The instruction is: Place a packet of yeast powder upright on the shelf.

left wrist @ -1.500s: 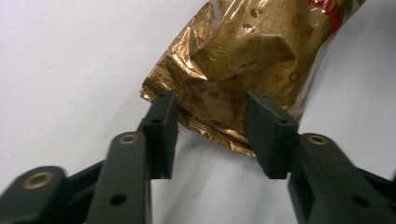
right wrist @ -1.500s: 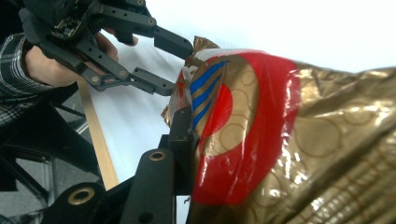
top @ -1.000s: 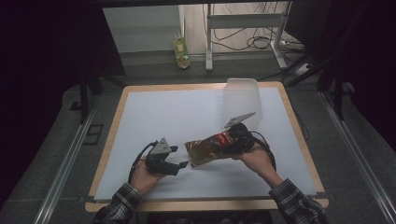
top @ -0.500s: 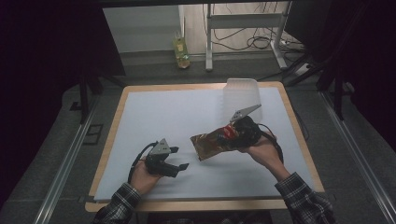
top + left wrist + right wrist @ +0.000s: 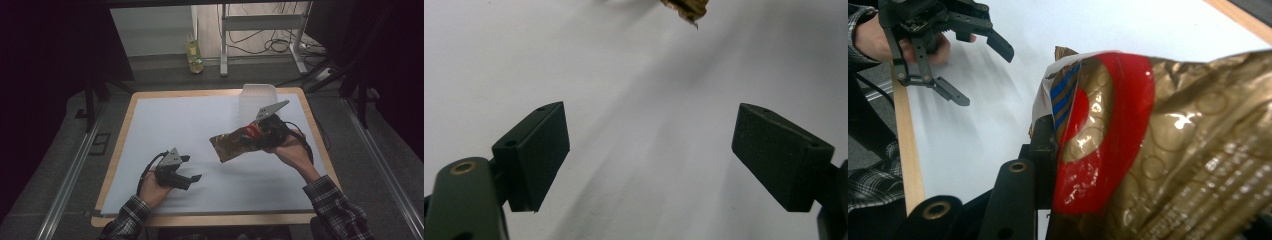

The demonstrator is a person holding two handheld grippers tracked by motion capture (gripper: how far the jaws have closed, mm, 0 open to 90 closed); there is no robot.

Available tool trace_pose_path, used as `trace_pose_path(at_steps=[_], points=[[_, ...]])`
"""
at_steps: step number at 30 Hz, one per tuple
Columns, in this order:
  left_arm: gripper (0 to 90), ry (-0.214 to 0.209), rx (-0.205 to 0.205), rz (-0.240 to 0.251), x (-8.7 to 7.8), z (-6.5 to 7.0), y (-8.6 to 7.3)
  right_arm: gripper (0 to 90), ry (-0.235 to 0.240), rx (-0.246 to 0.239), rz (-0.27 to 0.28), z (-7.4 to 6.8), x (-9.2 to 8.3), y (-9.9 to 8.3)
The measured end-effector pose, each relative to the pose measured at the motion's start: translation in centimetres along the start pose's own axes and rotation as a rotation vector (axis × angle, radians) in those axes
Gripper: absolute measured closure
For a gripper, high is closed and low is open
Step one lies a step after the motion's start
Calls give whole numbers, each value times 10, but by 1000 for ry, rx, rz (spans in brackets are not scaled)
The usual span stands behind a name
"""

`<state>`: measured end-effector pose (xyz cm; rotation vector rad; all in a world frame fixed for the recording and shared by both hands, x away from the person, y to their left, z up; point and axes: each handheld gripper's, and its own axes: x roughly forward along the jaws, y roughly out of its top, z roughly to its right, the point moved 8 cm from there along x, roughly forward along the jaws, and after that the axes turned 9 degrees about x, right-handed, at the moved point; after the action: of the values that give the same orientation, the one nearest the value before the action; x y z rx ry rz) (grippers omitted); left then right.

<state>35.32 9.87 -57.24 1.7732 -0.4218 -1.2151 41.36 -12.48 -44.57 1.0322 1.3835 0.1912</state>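
right claw (image 5: 256, 136): clamps gold snack bag (image 5: 232, 142) above tabletop (image 5: 200, 120) | left claw (image 5: 192, 170): jaws apart, empty, near front edge

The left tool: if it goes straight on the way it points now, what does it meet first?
Probably the bare white sheet first, since the open left tool aims down at it. The lifted snack bag's corner hangs farther along; depth is unclear.

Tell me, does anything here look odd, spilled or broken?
Nothing spilled or broken that I can see. The one unusual sight is the crinkled gold and red snack bag, pinched at one end by the right gripper and held tilted above the table. The left gripper rests open, holding nothing.
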Motion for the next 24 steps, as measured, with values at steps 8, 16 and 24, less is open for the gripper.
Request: trace_pose_path(at_steps=[8,16,24], points=[[142,-2,1,-8,2,0,-1,689,-37,-58,14,15,-14,10],[140,-1,10,-15,3,0,-2,690,-74,-92,43,31,-31,27],[140,-1,22,-25,3,0,-3,690,-106,-121,53,46,-39,43]])
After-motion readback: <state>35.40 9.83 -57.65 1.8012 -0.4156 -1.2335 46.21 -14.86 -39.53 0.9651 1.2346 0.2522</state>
